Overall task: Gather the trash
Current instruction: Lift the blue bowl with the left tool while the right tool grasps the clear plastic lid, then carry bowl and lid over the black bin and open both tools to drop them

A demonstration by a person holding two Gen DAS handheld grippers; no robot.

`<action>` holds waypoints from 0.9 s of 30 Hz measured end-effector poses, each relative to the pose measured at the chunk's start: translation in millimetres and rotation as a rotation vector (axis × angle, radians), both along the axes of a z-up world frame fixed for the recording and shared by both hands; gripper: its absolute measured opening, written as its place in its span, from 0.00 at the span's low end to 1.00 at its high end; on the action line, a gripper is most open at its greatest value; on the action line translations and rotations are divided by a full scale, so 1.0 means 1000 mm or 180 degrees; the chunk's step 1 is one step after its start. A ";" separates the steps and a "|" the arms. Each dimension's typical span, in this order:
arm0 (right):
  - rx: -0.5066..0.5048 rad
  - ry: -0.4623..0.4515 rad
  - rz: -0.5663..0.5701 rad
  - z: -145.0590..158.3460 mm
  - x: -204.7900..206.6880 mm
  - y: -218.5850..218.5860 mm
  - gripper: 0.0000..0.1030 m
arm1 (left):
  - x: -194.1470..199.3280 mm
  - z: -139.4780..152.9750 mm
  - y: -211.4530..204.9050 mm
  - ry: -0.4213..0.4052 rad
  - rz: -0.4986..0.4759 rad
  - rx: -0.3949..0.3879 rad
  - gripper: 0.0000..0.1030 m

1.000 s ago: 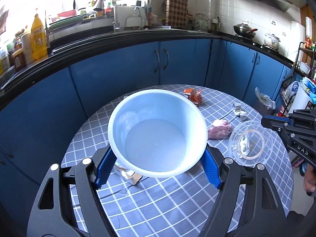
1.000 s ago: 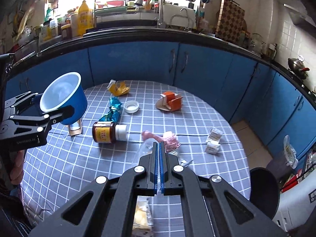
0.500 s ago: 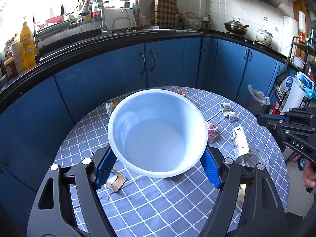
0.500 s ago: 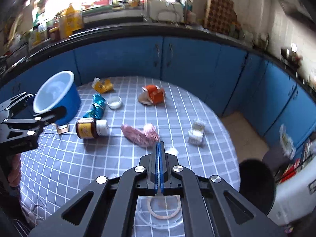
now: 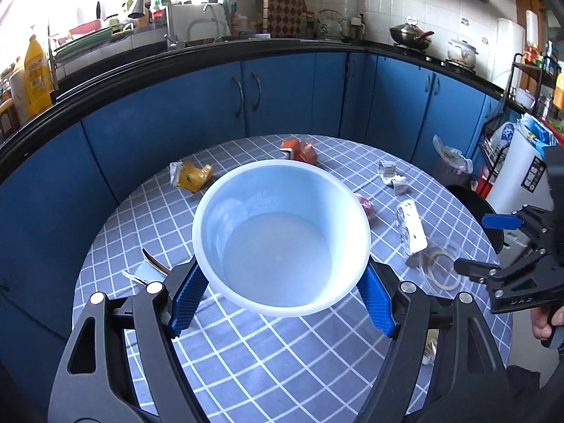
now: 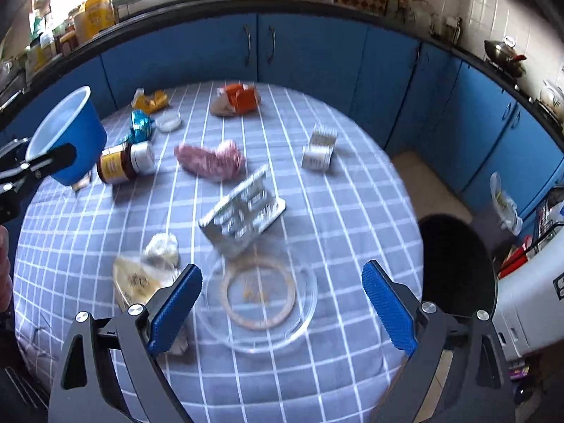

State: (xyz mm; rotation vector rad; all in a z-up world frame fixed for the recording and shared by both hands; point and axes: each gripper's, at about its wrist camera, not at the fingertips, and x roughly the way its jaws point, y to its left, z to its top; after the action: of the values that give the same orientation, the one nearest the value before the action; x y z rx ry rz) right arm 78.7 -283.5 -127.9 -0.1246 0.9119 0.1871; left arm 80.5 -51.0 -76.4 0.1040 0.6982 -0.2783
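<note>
Blister pack (image 6: 243, 213) behind clear lid (image 6: 261, 294); jar (image 6: 125, 164) left, beside bowl (image 6: 67, 134).

The left gripper (image 5: 280, 294), black-framed with blue ribbed pads, points down at a slant, its jaws pressed against both sides of a blue plastic bucket with a pale inside (image 5: 282, 236). The right gripper (image 6: 282, 303), of the same make, tilts more steeply downward, its jaws opening wide with nothing pressed between them. A hand (image 5: 546, 320) grasps its handle.
</note>
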 end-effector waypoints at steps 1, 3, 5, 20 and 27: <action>0.0045 0.0043 0.0016 -0.003 -0.001 0.000 0.87 | -0.002 -0.001 -0.002 0.0010 -0.0012 0.0005 0.74; 0.0139 0.0112 0.0047 -0.009 -0.003 0.003 0.87 | -0.003 -0.003 -0.002 0.0025 -0.0016 0.0007 0.74; 0.0148 0.0133 0.0076 -0.013 -0.004 0.008 0.87 | -0.005 -0.004 -0.003 0.0039 -0.0014 0.0007 0.74; -0.0009 0.0128 0.0008 -0.025 0.004 0.017 0.83 | -0.009 -0.005 -0.006 0.0045 -0.0031 0.0033 0.74; 0.0024 0.0148 -0.0097 -0.020 0.005 0.003 0.83 | -0.009 -0.007 -0.012 0.0053 -0.0078 0.0062 0.74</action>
State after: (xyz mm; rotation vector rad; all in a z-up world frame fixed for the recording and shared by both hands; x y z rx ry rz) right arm 83.7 -280.1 -148.4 -0.0996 0.9588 0.1658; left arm 71.2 -62.7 -83.2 0.1290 0.7167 -0.2962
